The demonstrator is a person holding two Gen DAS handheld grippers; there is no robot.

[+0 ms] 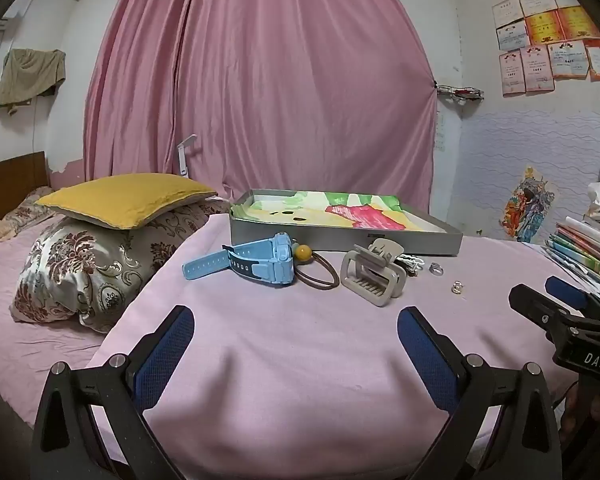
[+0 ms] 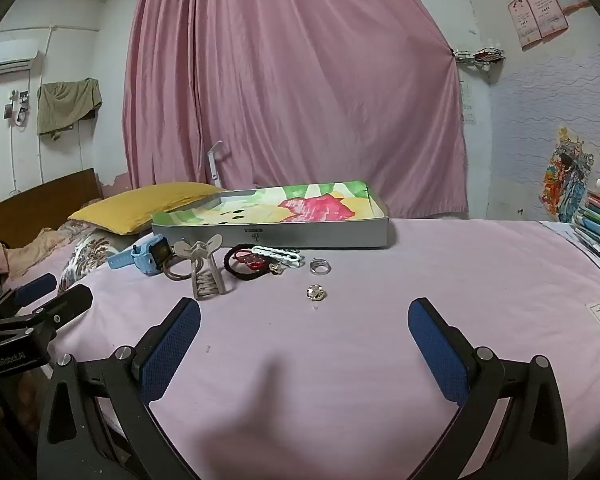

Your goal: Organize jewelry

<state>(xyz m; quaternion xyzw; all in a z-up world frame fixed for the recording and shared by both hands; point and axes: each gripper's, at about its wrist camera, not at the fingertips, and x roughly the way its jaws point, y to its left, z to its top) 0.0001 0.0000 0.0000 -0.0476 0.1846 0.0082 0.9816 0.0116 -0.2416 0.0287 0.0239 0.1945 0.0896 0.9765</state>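
Both hand-held grippers, left [image 1: 296,330] and right [image 2: 304,326], poised low over the bed [image 2: 460,280] with jaws spread wide and holding nothing, likely lined up for a first pick. Just ahead of right: gold ring [image 2: 316,292], then silver ring [image 2: 320,267]. Ahead of left: hair claw [image 1: 374,276], blue watch [image 1: 260,260]. Behind the row, open tray [image 2: 300,236], probably the destination.

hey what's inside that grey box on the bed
The grey box holds only a colourful painted sheet lining its bottom. Its near wall hides the front strip of the floor.
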